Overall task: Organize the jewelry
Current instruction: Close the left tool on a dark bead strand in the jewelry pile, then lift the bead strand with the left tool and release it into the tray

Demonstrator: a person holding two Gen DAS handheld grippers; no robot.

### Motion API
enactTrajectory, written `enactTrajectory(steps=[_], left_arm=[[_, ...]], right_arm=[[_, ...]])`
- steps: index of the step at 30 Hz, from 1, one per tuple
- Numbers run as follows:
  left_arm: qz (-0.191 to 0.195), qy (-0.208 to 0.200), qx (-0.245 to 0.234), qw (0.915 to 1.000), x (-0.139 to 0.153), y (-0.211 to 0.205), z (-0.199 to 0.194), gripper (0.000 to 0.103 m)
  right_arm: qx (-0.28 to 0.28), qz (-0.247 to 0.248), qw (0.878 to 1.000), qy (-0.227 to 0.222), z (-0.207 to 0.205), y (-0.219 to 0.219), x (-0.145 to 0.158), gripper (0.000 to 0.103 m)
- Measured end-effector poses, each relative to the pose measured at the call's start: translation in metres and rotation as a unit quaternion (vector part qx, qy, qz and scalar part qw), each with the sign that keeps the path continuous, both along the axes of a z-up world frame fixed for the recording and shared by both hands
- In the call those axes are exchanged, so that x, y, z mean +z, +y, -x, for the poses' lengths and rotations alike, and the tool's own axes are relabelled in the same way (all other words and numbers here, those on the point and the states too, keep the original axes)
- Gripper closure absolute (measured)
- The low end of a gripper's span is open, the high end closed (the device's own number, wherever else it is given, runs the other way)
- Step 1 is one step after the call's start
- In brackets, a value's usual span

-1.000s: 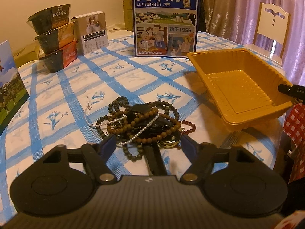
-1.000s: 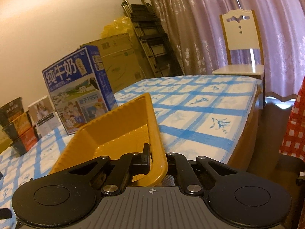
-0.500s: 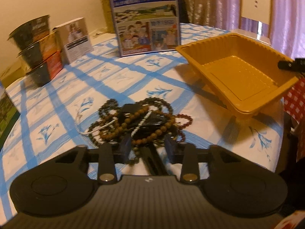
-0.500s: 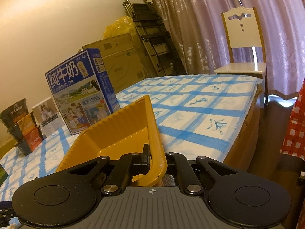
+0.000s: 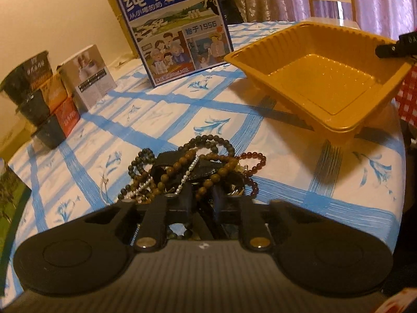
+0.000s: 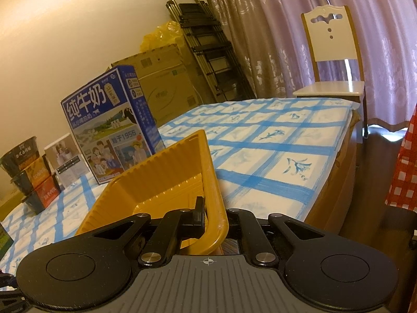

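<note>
A: Left wrist view: tangle of jewelry (image 5: 198, 172) heaped at 6 o'clock on the blue-checked tablecloth (image 5: 161, 109), just ahead of the camera. Brown wooden beads, dark green beads, a thin pearl strand (image 5: 188, 172) and a dark red bracelet (image 5: 254, 160) at its 3 o'clock edge, all knotted over something black.

B: And the left gripper (image 5: 202, 197)?

A: Pinched narrow on the near side of the heap, brown beads caught between the two fingers. Cannot tell whether lifted or resting on the cloth.

B: Anything beside the heap?

A: Yellow plastic tray (image 5: 323, 78) at 2 o'clock, apart from the beads, tilted with its far right corner raised. Black fingertip of the other tool clamped on that corner.

B: Right wrist view?

A: Right gripper (image 6: 215, 215) closed on the tray's (image 6: 166, 180) rim, one finger inside the wall, the other outside. Tray slanting up toward 12 o'clock.

B: Farther out?

A: Blue milk carton box (image 5: 172, 26) upright at 12 o'clock beyond the beads. Small white box (image 5: 87, 74) at 10 o'clock, then stacked instant-noodle bowls (image 5: 39, 99) near 9 o'clock. White chair (image 6: 332, 52) at 1 o'clock past the table edge, before pink curtains (image 6: 260, 26), with a folded ladder (image 6: 206, 44) and cardboard box (image 6: 159, 78) against the wall.
</note>
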State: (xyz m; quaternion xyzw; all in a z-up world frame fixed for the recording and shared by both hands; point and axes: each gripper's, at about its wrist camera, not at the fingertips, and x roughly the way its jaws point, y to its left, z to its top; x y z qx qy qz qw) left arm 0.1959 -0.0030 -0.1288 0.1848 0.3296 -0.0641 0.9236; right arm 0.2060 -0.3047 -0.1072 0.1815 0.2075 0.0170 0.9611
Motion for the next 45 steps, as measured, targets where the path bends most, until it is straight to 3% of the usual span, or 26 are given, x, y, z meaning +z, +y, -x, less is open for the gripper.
enactTrajectory(steps=[3,7,11,16,23,34,45], left_arm=[[0.003,-0.007,-0.006,1.0000,0.008,0.001,0.002,0.097],[0.037,-0.025,0.012,0.9989,0.032,0.017,0.000,0.097],[0.091,-0.047,0.049,0.9936,0.069,0.047,-0.006,0.097],[0.128,-0.086,0.068,0.9857,0.118,0.075,-0.010,0.098],[0.139,-0.127,0.082,0.9785,0.174,0.099,-0.007,0.098],[0.149,-0.158,0.081,0.9728,0.217,0.108,0.000,0.098],[0.173,-0.168,0.036,0.9698,0.236,0.078,-0.002,0.098]], right_arm=[[0.000,-0.001,1.000,0.000,0.000,0.000,0.000,0.097],[0.000,-0.001,1.000,0.000,0.000,0.000,-0.001,0.097],[0.000,-0.002,1.000,0.001,0.000,0.000,-0.001,0.097],[0.002,-0.001,1.000,0.001,0.000,0.003,-0.002,0.097],[0.012,-0.003,1.000,0.002,-0.002,0.006,-0.003,0.097],[0.025,-0.005,1.000,-0.001,-0.003,0.010,-0.002,0.097],[0.033,-0.005,0.999,-0.005,-0.003,0.013,0.000,0.097]])
